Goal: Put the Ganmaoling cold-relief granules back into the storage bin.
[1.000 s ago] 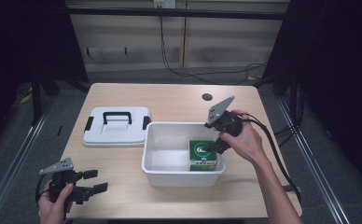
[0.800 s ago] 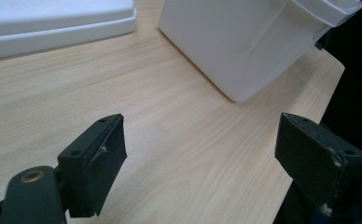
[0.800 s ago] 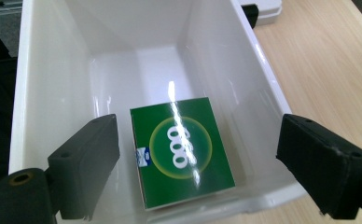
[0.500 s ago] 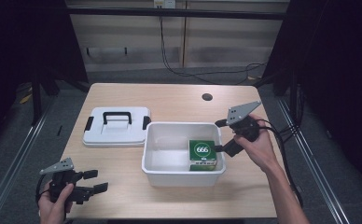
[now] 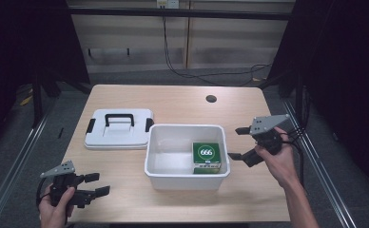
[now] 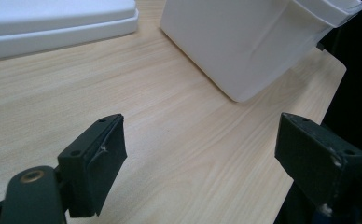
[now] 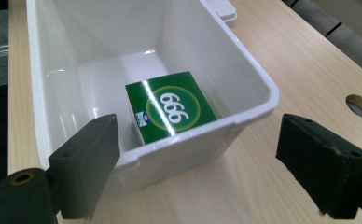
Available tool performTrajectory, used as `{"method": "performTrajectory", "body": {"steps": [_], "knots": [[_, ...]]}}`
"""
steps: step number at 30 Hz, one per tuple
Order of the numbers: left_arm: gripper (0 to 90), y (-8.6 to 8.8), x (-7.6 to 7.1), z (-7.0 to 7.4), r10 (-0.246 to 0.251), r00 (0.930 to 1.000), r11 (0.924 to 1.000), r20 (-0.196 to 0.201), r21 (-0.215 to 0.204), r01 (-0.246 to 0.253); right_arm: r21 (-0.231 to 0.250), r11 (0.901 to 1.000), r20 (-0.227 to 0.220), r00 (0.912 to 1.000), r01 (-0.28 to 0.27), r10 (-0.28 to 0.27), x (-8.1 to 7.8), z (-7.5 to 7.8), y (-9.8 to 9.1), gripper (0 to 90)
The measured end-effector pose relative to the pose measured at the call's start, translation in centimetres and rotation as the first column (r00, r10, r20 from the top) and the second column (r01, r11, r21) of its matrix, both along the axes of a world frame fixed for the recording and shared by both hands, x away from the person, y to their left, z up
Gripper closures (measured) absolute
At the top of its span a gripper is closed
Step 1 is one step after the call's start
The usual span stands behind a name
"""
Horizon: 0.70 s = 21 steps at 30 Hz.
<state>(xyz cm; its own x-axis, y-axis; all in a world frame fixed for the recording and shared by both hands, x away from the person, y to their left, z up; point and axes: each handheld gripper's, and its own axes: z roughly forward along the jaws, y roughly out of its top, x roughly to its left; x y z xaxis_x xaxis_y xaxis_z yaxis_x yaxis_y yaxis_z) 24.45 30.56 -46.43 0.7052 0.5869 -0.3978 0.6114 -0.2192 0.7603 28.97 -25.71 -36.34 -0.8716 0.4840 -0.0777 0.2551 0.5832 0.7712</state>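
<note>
At the centre of the high view we see the white bin (image 5: 187,156) with the green box (image 5: 206,156) lying flat in its right end, label up, close against the right wall. Our right gripper (image 5: 241,142) has come away from it: a second ago it hung over the bin's right side, above the box, and now it sits at middle right of the frame, just outside the rim, jaws spread wide and holding nothing. From its own camera we look past those open jaws into the bin (image 7: 263,93) at the box (image 7: 170,109), resting free on the floor of the bin. We judge the placing done and the hand retreating.

Down at lower left of the high view, our left gripper (image 5: 97,184) has not stirred; it waits near the table's front edge, jaws wide and empty. The white lid (image 5: 118,128) lies beside the bin at its upper left, untouched, so closing the bin may be what follows.
</note>
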Motion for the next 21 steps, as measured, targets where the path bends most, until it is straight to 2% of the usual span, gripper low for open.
{"method": "performTrajectory", "body": {"steps": [4,8,13,17,18,19,21], "knots": [[16.4,0.0,0.0,0.0,0.0,1.0,1.0,-0.001,0.002,0.0,0.032,0.9984,0.019,0.9987,0.046,-0.047,-1.0,-0.4,-1.1,12.9],[16.5,0.1,0.0,0.0,0.008,1.0,1.0,-0.001,-0.003,-0.008,0.033,0.9943,0.011,0.9947,0.102,-0.102,-2.0,-1.4,-2.1,13.1],[16.5,0.0,-0.1,0.0,0.004,1.0,1.0,-0.002,-0.003,-0.004,0.055,0.9782,0.004,0.9796,0.2,-0.201,-3.3,-2.9,-3.6,13.0],[16.5,0.0,-0.1,-0.1,0.005,1.0,1.0,-0.003,-0.001,-0.005,0.038,0.972,-0.003,0.9728,0.232,-0.232,-4.4,-4.2,-4.6,13.1],[16.5,0.0,-0.1,-0.1,0.005,1.0,1.0,-0.003,-0.001,-0.005,0.038,0.972,-0.003,0.9728,0.232,-0.232,-4.4,-4.2,-4.6,13.1],[16.5,0.0,-0.1,0.0,0.005,1.0,1.0,-0.002,0.001,-0.005,0.048,0.9673,-0.009,0.9684,0.249,-0.249,-5.2,-4.9,-5.0,13.2],[16.4,0.0,-0.1,0.0,0.004,1.0,1.0,-0.004,-0.001,-0.004,0.053,0.9632,-0.011,0.9646,0.264,-0.263,-5.7,-5.5,-5.5,13.0]]}}
